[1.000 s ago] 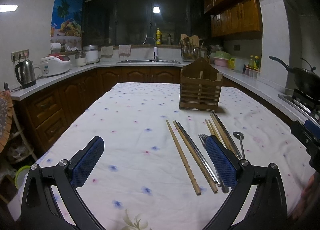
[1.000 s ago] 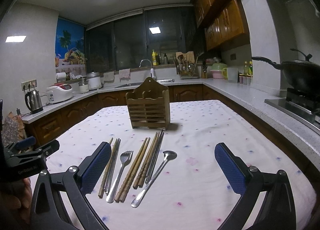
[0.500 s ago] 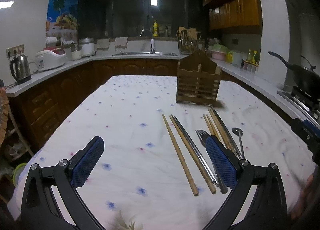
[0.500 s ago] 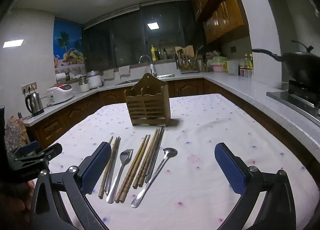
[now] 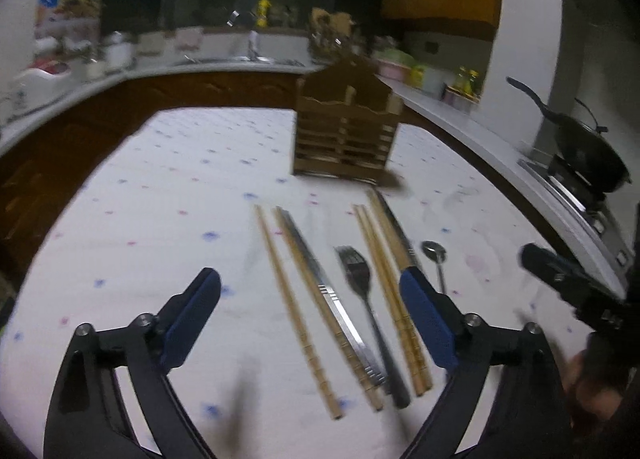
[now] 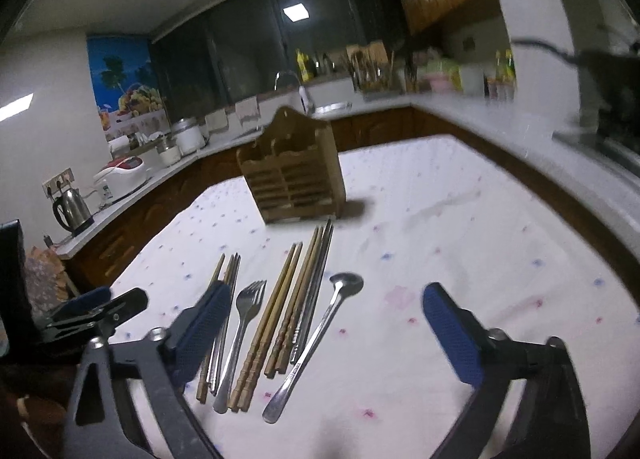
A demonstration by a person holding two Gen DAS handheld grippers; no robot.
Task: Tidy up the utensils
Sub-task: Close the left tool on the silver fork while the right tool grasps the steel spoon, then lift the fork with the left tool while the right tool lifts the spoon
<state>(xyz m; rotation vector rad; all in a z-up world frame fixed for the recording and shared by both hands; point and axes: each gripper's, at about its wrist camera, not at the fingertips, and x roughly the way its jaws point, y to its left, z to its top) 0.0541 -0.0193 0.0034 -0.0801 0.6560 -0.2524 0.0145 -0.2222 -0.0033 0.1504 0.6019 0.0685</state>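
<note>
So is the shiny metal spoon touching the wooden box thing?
Apart. The right wrist view shows the metal spoon lying flat with bare white tablecloth between its bowl and the slatted wooden utensil holder.

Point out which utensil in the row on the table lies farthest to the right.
The metal spoon: it lies right of every chopstick and the fork, bowl toward the wooden holder, on the right tool's side.

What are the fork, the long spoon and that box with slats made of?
The fork and spoon look like shiny metal, probably steel: they are grey and catch the light. The slatted box looks like wood with a plain matte finish: it is brown and dull, built from thin strips. It could be bamboo; the pictures are too blurred to say.
</note>
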